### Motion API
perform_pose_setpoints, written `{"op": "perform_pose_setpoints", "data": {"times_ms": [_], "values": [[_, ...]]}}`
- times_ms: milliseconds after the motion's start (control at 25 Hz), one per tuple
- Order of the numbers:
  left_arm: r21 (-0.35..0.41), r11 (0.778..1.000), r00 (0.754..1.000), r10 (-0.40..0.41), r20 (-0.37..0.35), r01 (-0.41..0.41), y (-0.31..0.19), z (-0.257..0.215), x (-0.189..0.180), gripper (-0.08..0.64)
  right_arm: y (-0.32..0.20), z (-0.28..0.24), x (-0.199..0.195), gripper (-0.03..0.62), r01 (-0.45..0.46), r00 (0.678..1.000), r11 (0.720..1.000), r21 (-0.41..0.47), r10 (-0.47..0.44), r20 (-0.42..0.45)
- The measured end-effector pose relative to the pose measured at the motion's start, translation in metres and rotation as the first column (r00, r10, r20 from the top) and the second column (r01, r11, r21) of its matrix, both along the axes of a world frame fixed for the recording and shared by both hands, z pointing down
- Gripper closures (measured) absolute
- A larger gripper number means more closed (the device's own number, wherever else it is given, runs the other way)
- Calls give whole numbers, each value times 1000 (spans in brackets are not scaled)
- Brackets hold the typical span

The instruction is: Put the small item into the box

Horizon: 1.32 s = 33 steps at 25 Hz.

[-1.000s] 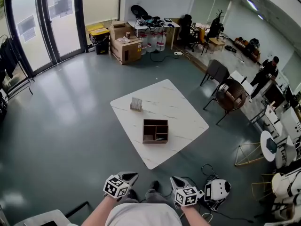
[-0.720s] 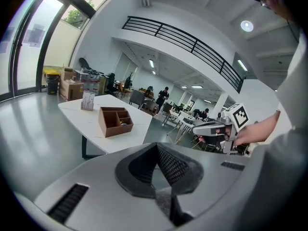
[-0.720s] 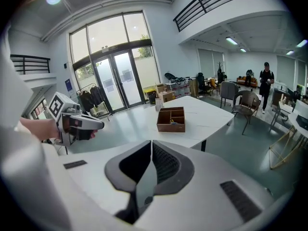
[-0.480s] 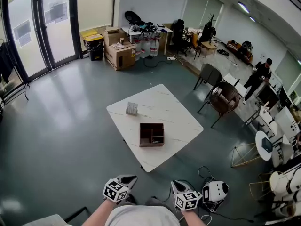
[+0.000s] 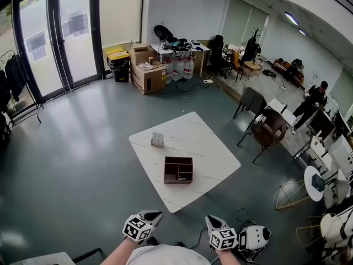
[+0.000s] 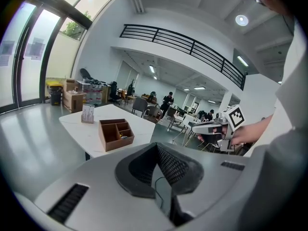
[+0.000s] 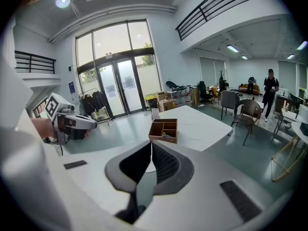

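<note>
White marble-look table point(image 5: 205, 141) with brown, open-topped, compartmented wooden box point(image 5: 177, 181)

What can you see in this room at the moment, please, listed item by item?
table: one, white, mid-floor
box: one, brown, compartmented, on the table
small things: count unclear, mixed colours, inside the box
upright card: one, pale, on the table beyond the box
cartons: several, brown, by the far wall
chairs: at least two, dark, right of the table
person: one, in black, far right
glass doors: dark-framed, far left
round object: one, white, on the floor beside the right gripper
left gripper: one, grey, jaws together, empty
right gripper: one, grey, jaws together, empty
</note>
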State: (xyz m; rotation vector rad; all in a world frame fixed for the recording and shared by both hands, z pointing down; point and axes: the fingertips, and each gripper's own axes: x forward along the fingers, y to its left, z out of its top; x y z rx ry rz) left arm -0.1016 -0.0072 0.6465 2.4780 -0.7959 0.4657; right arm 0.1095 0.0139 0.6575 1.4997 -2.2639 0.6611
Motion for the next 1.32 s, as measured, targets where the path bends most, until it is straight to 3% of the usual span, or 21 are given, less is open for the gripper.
{"op": "perform_pose_setpoints", "data": {"times_ms": [400,1320], "values": [[14,999,999,-37,1,37,-16,-3,18,546,-16,-3,1,565,114,993,993,36,-114,2],[10,999,999,-37,-4,37,-28,-2,33,546,-23,-4,24,565,77,995,996,40,-79,63]]}}
